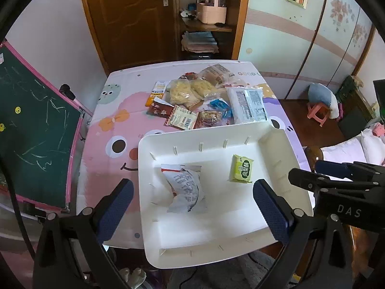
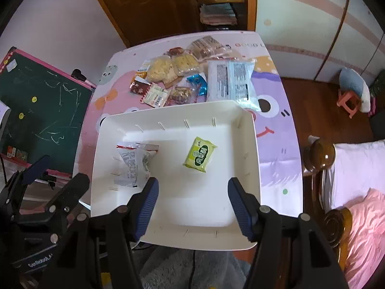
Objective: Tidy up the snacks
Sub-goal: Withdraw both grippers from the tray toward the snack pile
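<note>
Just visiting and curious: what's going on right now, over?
Left gripper and right gripper open, empty, above the white tray. Two packets in: white packet, green packet. Snack pile waits behind the tray. Nothing in the way.

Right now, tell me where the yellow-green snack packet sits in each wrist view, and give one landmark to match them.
Left wrist view: the yellow-green snack packet lies right of centre, in the white tray, near its right wall.
Right wrist view: the packet lies at centre, above the open fingers.
Shared landmark: the white crumpled packet, to its left in both views.
</note>
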Action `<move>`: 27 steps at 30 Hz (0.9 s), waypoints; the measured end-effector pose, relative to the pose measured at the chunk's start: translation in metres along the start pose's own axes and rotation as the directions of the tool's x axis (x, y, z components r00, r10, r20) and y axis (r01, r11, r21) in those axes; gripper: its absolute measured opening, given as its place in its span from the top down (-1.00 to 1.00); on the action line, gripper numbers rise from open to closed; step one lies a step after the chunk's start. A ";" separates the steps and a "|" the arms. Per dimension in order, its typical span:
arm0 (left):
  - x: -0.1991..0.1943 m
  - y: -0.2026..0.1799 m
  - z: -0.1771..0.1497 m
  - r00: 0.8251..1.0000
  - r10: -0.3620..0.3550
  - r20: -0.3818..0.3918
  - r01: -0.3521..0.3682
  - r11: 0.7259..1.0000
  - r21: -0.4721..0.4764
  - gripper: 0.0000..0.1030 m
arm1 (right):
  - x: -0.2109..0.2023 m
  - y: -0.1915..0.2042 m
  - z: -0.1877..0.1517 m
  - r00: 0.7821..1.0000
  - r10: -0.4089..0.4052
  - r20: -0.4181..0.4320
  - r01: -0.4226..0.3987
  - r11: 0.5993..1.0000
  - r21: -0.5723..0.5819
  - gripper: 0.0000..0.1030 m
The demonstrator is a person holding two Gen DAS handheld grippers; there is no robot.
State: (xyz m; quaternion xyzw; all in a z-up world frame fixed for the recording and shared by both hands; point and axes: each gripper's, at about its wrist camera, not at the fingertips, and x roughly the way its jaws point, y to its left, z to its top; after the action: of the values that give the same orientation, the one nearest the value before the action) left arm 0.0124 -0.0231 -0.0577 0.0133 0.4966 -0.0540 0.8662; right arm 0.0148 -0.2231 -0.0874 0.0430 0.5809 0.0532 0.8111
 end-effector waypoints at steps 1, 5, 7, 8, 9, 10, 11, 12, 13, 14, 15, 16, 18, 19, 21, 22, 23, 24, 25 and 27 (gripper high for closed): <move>0.000 0.000 0.000 1.000 -0.004 0.000 0.004 1.000 0.000 -0.92 | -0.001 0.000 0.000 1.000 0.003 0.006 -0.003 1.000 -0.005 -0.18; 0.000 -0.001 0.000 1.000 -0.013 0.003 0.013 1.000 0.013 -0.92 | -0.002 0.000 0.000 1.000 0.015 0.021 -0.015 1.000 -0.005 -0.19; 0.001 -0.002 0.001 1.000 -0.020 0.000 0.020 1.000 0.019 -0.92 | -0.001 -0.003 0.001 0.999 0.025 0.027 -0.025 1.000 0.003 -0.19; 0.001 -0.002 0.002 1.000 -0.024 -0.001 0.024 1.000 0.020 -0.92 | -0.001 -0.004 0.002 0.999 0.032 0.030 -0.033 0.999 0.008 -0.19; 0.001 -0.002 0.002 1.000 -0.029 0.001 0.029 0.999 0.021 -0.92 | -0.001 -0.005 0.003 0.999 0.040 0.034 -0.040 0.999 0.015 -0.19; 0.001 -0.001 0.003 0.999 -0.034 0.000 0.034 0.999 0.022 -0.92 | -0.001 -0.007 0.003 0.998 0.045 0.036 -0.046 0.999 0.019 -0.19; 0.002 -0.001 0.005 0.999 -0.037 -0.002 0.037 0.999 0.024 -0.92 | -0.001 -0.007 0.004 0.998 0.053 0.039 -0.054 0.998 0.024 -0.19; 0.003 -0.001 0.006 0.999 -0.041 -0.005 0.041 0.999 0.025 -0.92 | -0.001 -0.008 0.005 0.997 0.058 0.043 -0.059 0.998 0.028 -0.19; 0.003 -0.001 0.008 0.999 -0.049 -0.009 0.050 0.998 0.024 -0.92 | -0.002 -0.008 0.007 0.997 0.059 0.046 -0.060 0.998 0.029 -0.19; 0.004 -0.001 0.010 0.998 -0.056 -0.013 0.057 0.998 0.022 -0.92 | -0.002 -0.010 0.008 0.997 0.061 0.047 -0.063 0.997 0.040 -0.19; 0.005 0.000 0.012 0.998 -0.066 -0.020 0.067 0.998 0.016 -0.92 | -0.002 -0.012 0.010 0.996 0.073 0.050 -0.076 0.995 0.058 -0.19; 0.006 0.000 0.014 0.997 -0.071 -0.022 0.072 0.997 0.013 -0.92 | -0.002 -0.013 0.011 0.995 0.085 0.054 -0.089 0.994 0.067 -0.19; 0.008 0.002 0.020 0.996 -0.082 -0.026 0.082 0.997 0.005 -0.92 | -0.001 -0.015 0.015 0.995 0.082 0.060 -0.086 0.994 0.074 -0.20; 0.008 0.002 0.022 0.996 -0.083 -0.024 0.083 0.997 0.005 -0.92 | 0.000 -0.015 0.017 0.996 0.072 0.057 -0.076 0.995 0.068 -0.27; 0.009 0.004 0.029 0.996 -0.083 -0.016 0.083 0.997 0.006 -0.92 | 0.000 -0.015 0.022 0.997 0.058 0.052 -0.061 0.997 0.057 -0.41; 0.009 0.005 0.031 0.997 -0.081 -0.013 0.081 0.997 0.007 -0.92 | 0.000 -0.016 0.025 0.997 0.058 0.059 -0.061 0.997 0.054 -0.44; 0.010 0.006 0.035 0.997 -0.077 -0.009 0.077 0.997 0.010 -0.92 | 0.000 -0.016 0.027 0.996 0.057 0.065 -0.061 0.997 0.054 -0.44; 0.010 0.007 0.039 0.997 -0.075 -0.007 0.075 0.997 0.012 -0.92 | 0.000 -0.016 0.030 0.996 0.054 0.071 -0.058 0.997 0.053 -0.44; 0.011 0.008 0.043 0.997 -0.072 -0.004 0.072 0.997 0.013 -0.92 | -0.001 -0.016 0.034 0.996 0.050 0.078 -0.054 0.997 0.051 -0.45; 0.013 0.011 0.052 0.998 -0.065 0.002 0.065 0.998 0.014 -0.92 | -0.001 -0.015 0.040 0.995 0.041 0.089 -0.045 0.998 0.046 -0.48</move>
State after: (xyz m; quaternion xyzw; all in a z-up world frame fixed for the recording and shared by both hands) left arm 0.0646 -0.0175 -0.0429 0.0028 0.4953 -0.0857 0.8645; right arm 0.0527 -0.2388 -0.0755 0.0774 0.5446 0.0545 0.8334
